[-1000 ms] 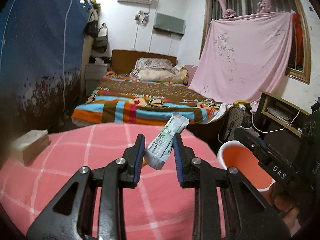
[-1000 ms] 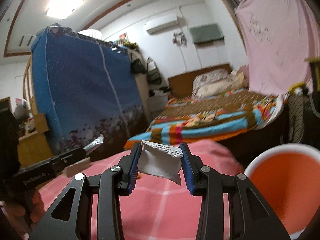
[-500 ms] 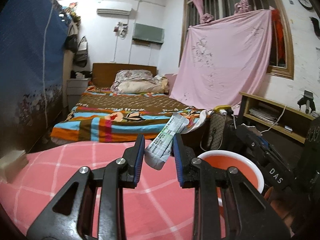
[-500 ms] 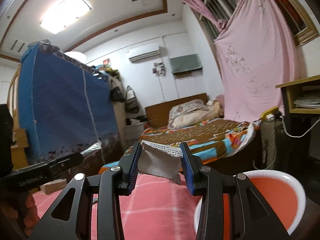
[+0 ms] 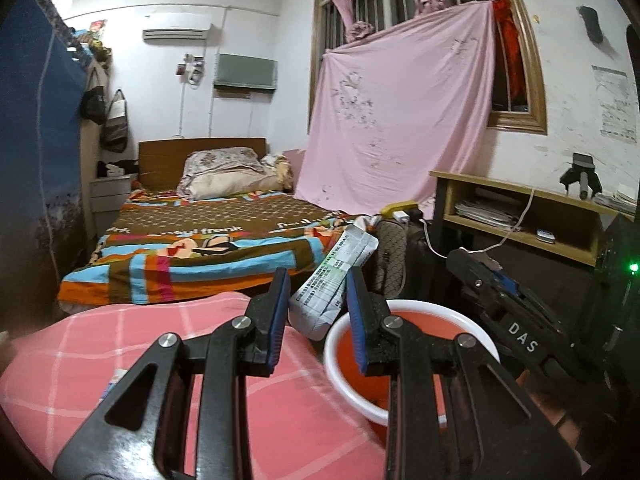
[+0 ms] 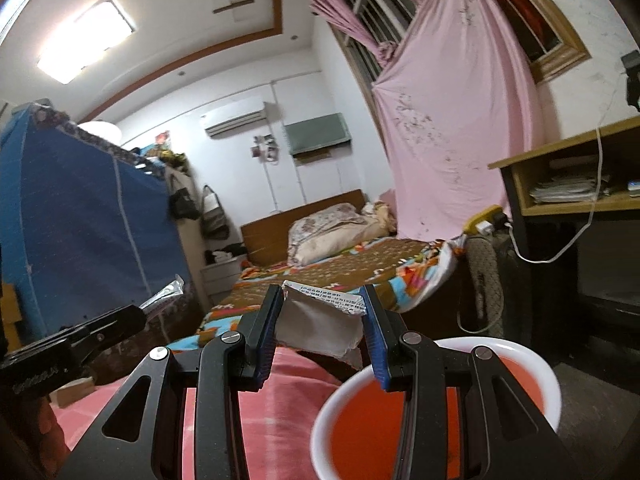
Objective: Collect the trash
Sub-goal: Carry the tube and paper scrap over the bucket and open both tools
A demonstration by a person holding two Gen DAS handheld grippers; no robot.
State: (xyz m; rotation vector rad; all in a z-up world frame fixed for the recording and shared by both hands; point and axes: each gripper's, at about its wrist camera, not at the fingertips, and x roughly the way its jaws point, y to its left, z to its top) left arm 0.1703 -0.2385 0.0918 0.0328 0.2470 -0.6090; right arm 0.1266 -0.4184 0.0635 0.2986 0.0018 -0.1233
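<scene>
1. Trash first: I have two pieces in hand. My left gripper [image 5: 316, 300] is clamped on a long printed wrapper [image 5: 334, 276], which sticks up and forward from between the blue pads. My right gripper [image 6: 322, 320] is clamped on a crumpled white packet [image 6: 320, 320] with a printed strip along its top edge.

2. What has changed: a second ago the pink checked tablecloth [image 5: 100, 360] filled the space under my left tongs and the bin sat off to the side. Now the white-rimmed orange bin [image 5: 408, 312] lies directly beneath the left tongs' right finger, with the wrapper's lower end just over its near rim.

3. On the right wrist view the same shift shows: the bin [image 6: 532, 376] was at the far right edge before; now it sits below the right tongs, and the packet hangs over its near rim.

4. Neither grip has altered; both pieces sit between the pads as they did.

5. My reading: the carry is nearly finished. Both pieces look close enough to the bin's mouth that parting the tongs comes next, though the wrapper seems only just past the rim and could drop onto the cloth.
</scene>
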